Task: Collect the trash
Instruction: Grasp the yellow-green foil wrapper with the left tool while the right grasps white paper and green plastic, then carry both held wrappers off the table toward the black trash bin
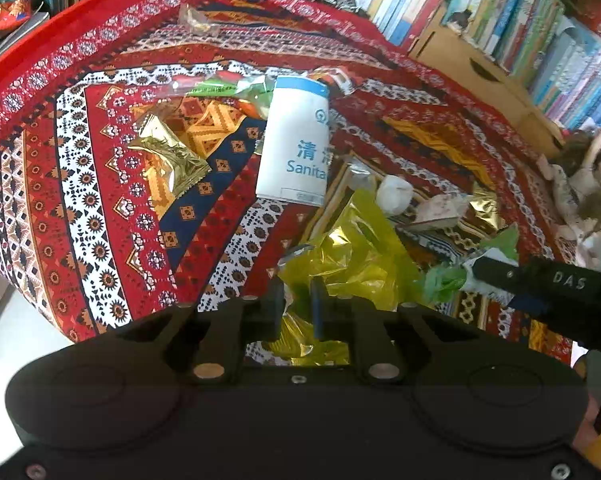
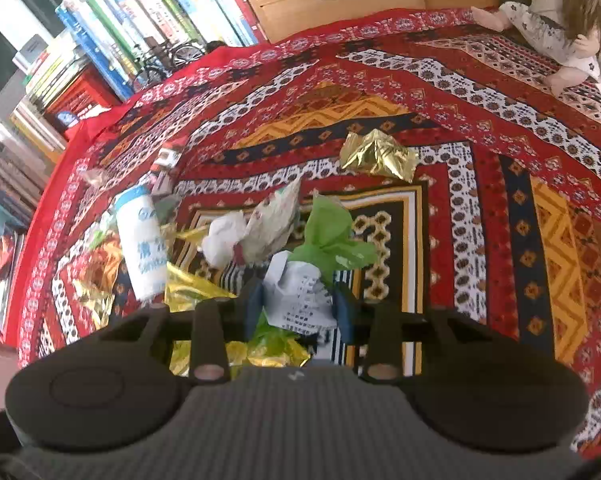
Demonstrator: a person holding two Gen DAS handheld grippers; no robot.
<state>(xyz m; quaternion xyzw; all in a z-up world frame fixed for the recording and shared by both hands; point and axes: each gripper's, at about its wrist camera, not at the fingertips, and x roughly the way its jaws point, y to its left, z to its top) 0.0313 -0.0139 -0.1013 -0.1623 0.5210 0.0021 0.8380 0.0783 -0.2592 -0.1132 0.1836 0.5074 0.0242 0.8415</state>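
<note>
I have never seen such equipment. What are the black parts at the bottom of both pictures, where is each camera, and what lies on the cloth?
The black parts are two handheld grasping tools; a person holds one in each hand. Each picture comes from a camera on one tool, looking forward along its fingers. The left tool is closed on a yellow plastic bag. The right tool is closed on a crumpled printed paper with green wrapper behind it. On the patterned cloth lie more trash: gold foil wrappers, a white tissue ball, and a white sanitary bag.
</note>
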